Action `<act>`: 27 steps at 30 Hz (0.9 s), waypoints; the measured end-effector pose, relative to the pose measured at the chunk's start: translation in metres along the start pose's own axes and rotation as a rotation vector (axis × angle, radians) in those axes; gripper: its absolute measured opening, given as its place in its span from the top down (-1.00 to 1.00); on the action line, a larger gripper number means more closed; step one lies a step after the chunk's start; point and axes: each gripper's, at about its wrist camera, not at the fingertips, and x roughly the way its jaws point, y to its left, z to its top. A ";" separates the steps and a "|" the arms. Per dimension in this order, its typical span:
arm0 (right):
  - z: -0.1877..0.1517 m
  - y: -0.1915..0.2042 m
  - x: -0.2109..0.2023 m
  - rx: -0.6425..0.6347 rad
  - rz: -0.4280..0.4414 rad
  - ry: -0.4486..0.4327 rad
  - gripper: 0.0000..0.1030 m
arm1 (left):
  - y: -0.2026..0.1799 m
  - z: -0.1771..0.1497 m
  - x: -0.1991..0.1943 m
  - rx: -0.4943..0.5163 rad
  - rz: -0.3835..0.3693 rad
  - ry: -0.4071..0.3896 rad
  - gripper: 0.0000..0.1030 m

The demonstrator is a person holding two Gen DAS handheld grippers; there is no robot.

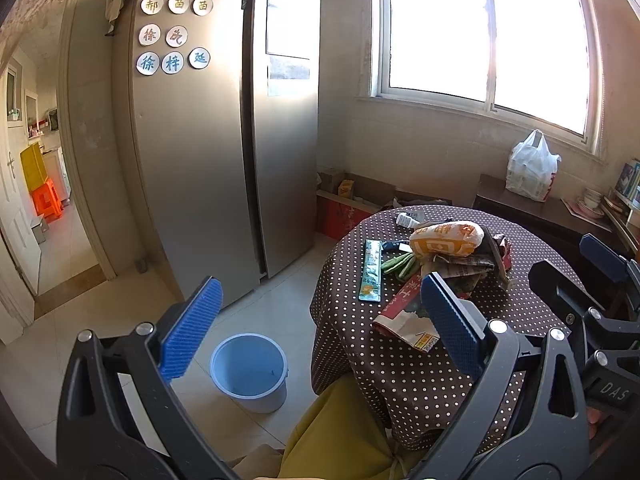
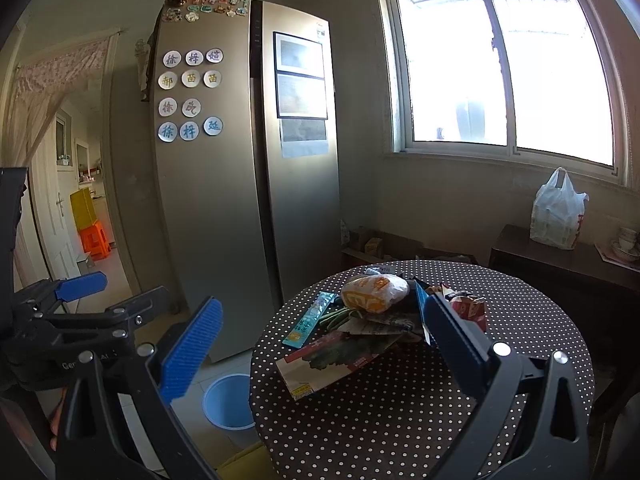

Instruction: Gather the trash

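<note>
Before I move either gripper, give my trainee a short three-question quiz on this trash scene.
1. True or false: the blue bucket stands on the round table.
2. What holds the left gripper and the right gripper? A) a wrapper each B) nothing, both open C) the bucket's rim
3. Fill in: the orange-and-white snack bag lies on top of the trash pile, with the long teal wrapper lying flat to its ____ in both views.

Key: 1 false, it stands on the floor beside the table. 2 B. 3 left.
</note>
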 end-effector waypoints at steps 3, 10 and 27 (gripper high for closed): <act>0.000 -0.001 0.000 0.004 0.002 0.001 -0.92 | 0.000 0.000 0.000 -0.001 -0.005 0.003 -0.89; 0.000 0.000 -0.001 0.003 0.013 0.004 -0.92 | 0.000 0.000 0.000 0.001 -0.004 0.006 -0.89; 0.001 0.003 -0.001 -0.010 0.017 0.007 -0.92 | 0.000 -0.001 0.004 -0.003 0.002 0.019 -0.89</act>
